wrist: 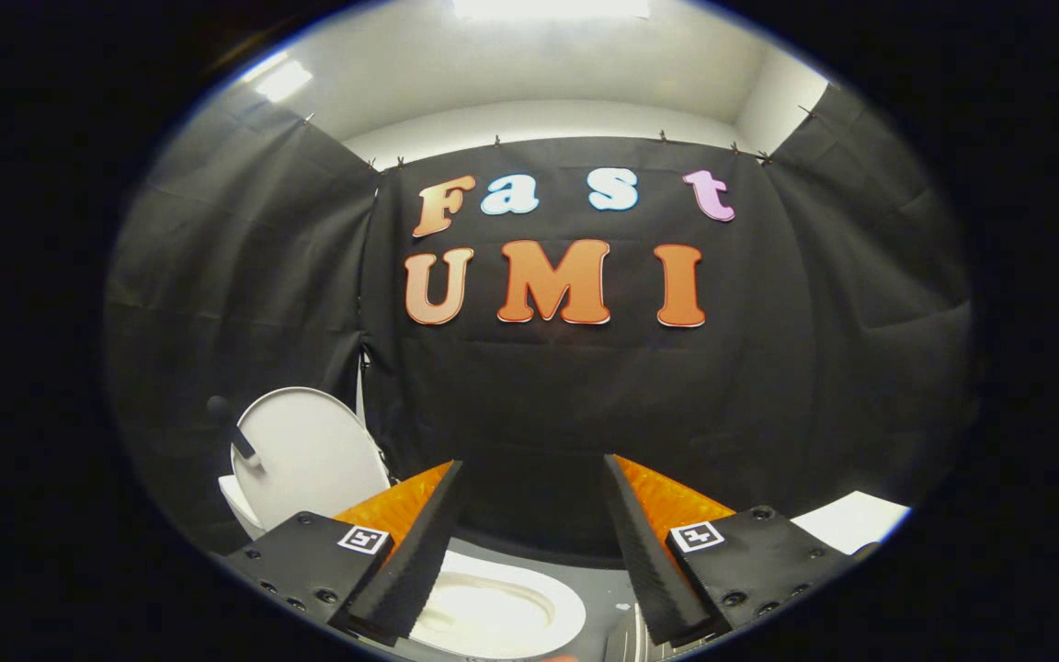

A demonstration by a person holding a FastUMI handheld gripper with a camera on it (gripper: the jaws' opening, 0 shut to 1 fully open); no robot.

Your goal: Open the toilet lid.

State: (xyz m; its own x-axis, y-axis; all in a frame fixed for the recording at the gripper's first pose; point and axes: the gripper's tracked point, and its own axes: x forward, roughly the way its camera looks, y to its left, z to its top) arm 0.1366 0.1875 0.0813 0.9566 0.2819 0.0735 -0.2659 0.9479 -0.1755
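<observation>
Toilet lid point(304, 455) stands raised, bowl point(493, 611) exposed.
Gripper point(529, 552) spread wide, holding nothing; draw back gently without knocking the upright lid.

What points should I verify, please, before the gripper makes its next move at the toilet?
1. Round white plastic toilet lid raised: ok, it stands upright behind the bowl.
2. White oval toilet bowl uncovered: ok, its rim and inside show below the fingers.
3. Gripper released: ok, the fingers stand wide apart and hold nothing.
4. Fingers away from the lid: ok, the lid is beyond the left finger, apart from it.
5. Dark knob handle on the lid's edge free: ok, nothing touches it.
6. Lid resting stably against something behind: cannot tell, its back is hidden.
</observation>
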